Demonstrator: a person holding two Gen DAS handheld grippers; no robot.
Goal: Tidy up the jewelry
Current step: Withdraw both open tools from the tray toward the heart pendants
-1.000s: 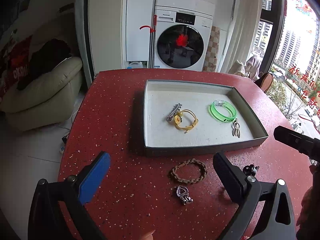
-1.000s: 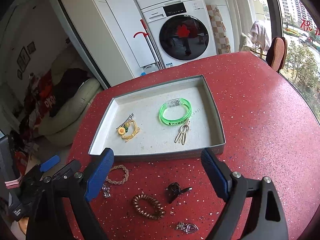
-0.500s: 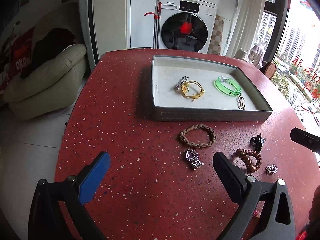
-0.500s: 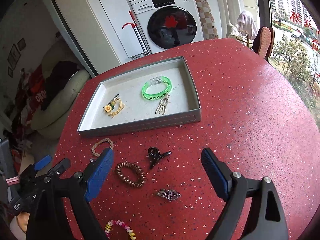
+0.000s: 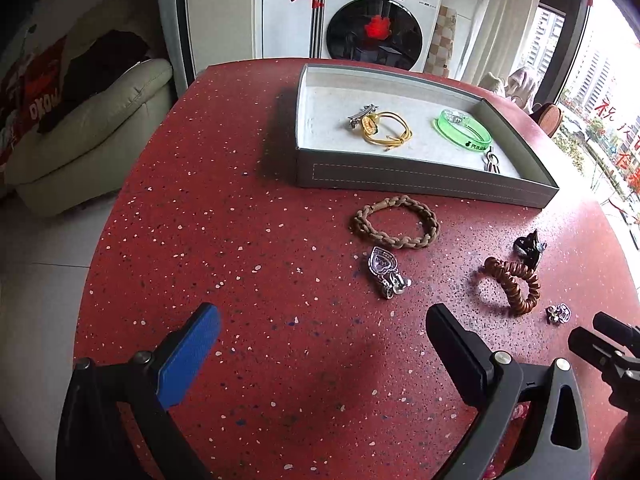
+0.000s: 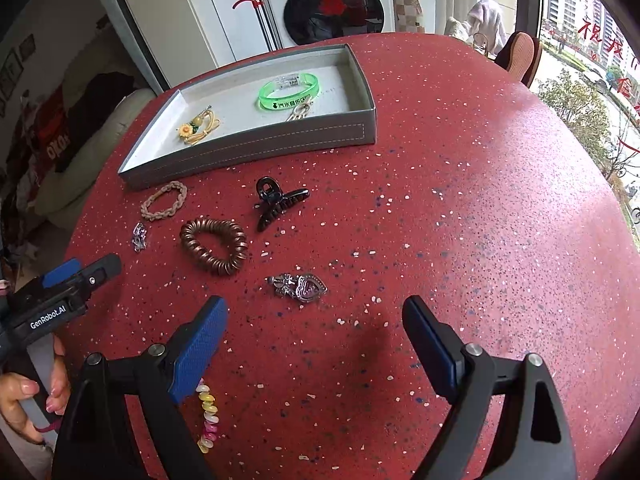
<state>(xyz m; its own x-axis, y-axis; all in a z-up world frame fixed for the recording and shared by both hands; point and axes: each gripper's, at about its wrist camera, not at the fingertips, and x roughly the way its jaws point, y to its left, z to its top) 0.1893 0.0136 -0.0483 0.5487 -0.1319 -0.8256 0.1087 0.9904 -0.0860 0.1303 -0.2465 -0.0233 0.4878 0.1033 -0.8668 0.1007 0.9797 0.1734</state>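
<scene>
A grey tray (image 5: 424, 182) (image 6: 256, 148) at the back of the red table holds a green bangle (image 5: 462, 130) (image 6: 289, 90), a yellow cord bracelet (image 5: 386, 130) (image 6: 198, 130) and a small clip (image 5: 491, 162). Loose on the table lie a braided bracelet (image 5: 394, 222) (image 6: 164, 201), a silver heart pendant (image 5: 386, 270) (image 6: 139, 235), a brown coil hair tie (image 5: 514, 284) (image 6: 213, 245), a black claw clip (image 5: 528, 246) (image 6: 276, 200), a second heart pendant (image 6: 298, 287) (image 5: 558, 314) and a pastel bead bracelet (image 6: 208, 416). My left gripper (image 5: 320, 340) (image 6: 72, 276) is open and empty. My right gripper (image 6: 314, 338) is open and empty, just short of the second pendant.
A washing machine (image 5: 376, 20) and a cream sofa (image 5: 88, 128) stand beyond the table's far edge. A chair (image 6: 520, 56) sits at the far right by the window. The right half of the table (image 6: 500, 200) is bare.
Both grippers pulled back and down from the tray towards the near side of the table. More loose jewelry came into view. Both stayed open.
</scene>
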